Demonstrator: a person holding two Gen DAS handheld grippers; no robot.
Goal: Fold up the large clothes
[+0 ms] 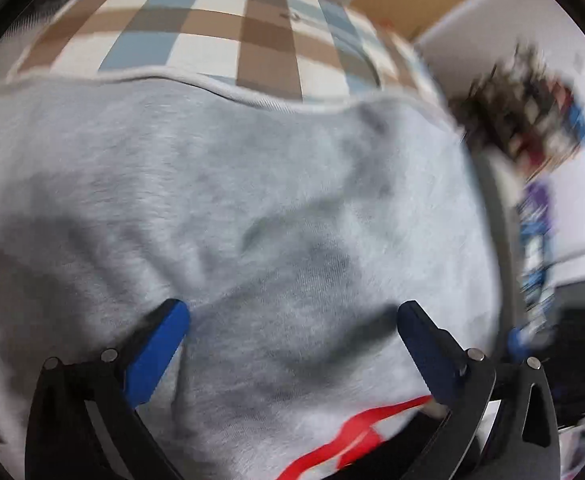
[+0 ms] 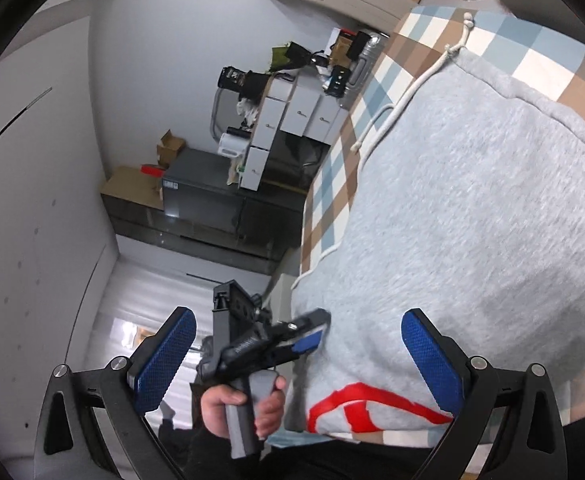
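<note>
Your left hand-held gripper point(image 1: 292, 320) stood wide and empty directly over the gray sweatshirt point(image 1: 252, 200); the right hand-held gripper point(image 2: 298, 334), also wide, hung beside it.

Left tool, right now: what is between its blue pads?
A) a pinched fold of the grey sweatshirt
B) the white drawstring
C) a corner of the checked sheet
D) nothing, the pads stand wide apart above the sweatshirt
D: in the left wrist view the left tool has its pads spread wide, with the grey sweatshirt lying beneath them, not pinched; the white drawstring lies away at the sweatshirt's far end.
</note>
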